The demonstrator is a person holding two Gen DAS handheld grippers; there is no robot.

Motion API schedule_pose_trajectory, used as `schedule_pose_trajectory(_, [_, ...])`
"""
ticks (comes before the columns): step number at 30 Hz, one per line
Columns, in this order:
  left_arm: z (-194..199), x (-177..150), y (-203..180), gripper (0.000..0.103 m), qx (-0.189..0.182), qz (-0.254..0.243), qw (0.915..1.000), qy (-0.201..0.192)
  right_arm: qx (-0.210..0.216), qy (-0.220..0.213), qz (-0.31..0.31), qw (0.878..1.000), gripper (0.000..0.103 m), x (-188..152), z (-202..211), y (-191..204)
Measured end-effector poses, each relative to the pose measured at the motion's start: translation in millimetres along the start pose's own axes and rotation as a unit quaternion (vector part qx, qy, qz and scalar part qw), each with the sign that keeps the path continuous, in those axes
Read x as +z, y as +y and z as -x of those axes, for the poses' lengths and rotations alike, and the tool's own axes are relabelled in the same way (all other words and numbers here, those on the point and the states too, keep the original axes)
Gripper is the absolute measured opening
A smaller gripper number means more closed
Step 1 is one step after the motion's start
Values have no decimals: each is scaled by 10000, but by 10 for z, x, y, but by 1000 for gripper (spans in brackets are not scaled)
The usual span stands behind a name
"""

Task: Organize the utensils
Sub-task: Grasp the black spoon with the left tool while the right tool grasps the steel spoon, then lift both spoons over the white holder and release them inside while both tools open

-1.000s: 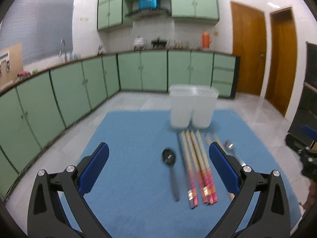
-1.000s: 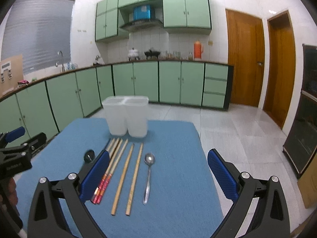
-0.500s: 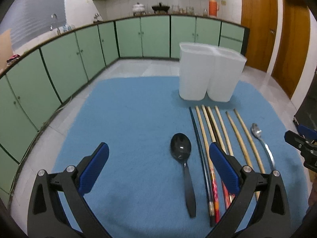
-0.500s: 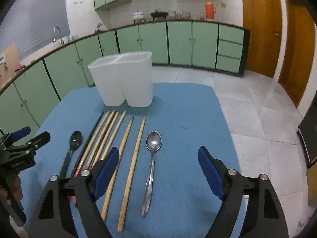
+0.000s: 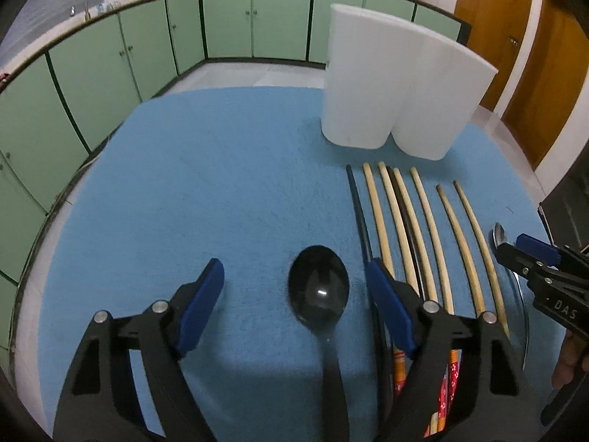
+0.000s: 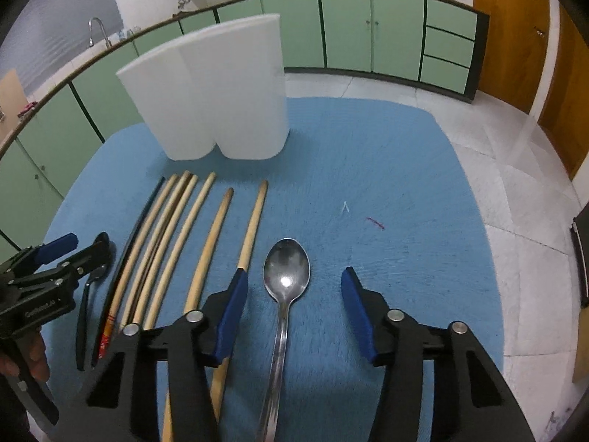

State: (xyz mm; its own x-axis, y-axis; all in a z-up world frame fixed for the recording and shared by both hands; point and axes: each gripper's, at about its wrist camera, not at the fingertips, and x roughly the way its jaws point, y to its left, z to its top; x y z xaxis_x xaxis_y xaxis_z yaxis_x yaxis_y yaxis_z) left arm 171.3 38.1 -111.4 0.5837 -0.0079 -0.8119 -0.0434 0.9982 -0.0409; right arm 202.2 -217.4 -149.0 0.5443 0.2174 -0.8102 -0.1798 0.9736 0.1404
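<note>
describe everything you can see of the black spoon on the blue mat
The black spoon looks like glossy dark plastic, with an oval bowl facing up and catching a glint of light, and a slim handle running toward the camera. It lies flat on the blue mat, left of the row of chopsticks, apart from them. The left gripper straddles it; its jaws have just been closing, but the pads do not touch it.

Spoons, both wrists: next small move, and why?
Probably lower both and finish closing. The left gripper straddles the black spoon, the right gripper the metal spoon; jaws have been closing, pads not yet touching.
</note>
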Motion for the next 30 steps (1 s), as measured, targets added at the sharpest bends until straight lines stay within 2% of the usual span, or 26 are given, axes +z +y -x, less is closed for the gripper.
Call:
schedule_pose_trajectory(4, [-48, -35, -17, 75, -84, 4, 9999, 61, -20, -13, 43, 10000, 47, 5, -8, 0])
schedule_pose_trajectory(6, [-72, -35, -34, 72, -163, 42, 9998, 64, -48, -8, 77, 10000, 43, 18, -22, 12])
schedule_pose_trajectory(8, [-63, -39, -45, 66, -262, 71, 9996, 73, -75, 0, 111, 9999, 39, 21, -23, 23])
schedule_pose_trajectory(10, [-47, -55, -82, 56, -328, 49, 9994, 56, -78, 7, 137, 9999, 29, 24, -12, 30])
schedule_pose_trajectory(11, [-37, -54, -101, 53, -367, 33, 9993, 49, -72, 9, 146, 9999, 28, 19, -3, 34])
schedule_pose_trajectory(15, [-12, -54, -111, 32, -667, 118, 9977, 0, -62, -17, 149, 9999, 28, 26, -11, 15])
schedule_pose_trajectory(19, [35, -64, -91, 31, -842, 145, 9963, -130, 38, -190, 85, 9998, 28, 29, 49, -5])
schedule_pose_trajectory(25, [370, -56, -42, 31, -1036, 163, 9911, -821, 288, -821, -16, 9962, 28, 36, 376, -12])
schedule_pose_trajectory(30, [653, 95, -48, 31, -1038, 121, 9847, -1392, 405, -1390, 80, 9894, 28, 210, 704, 6])
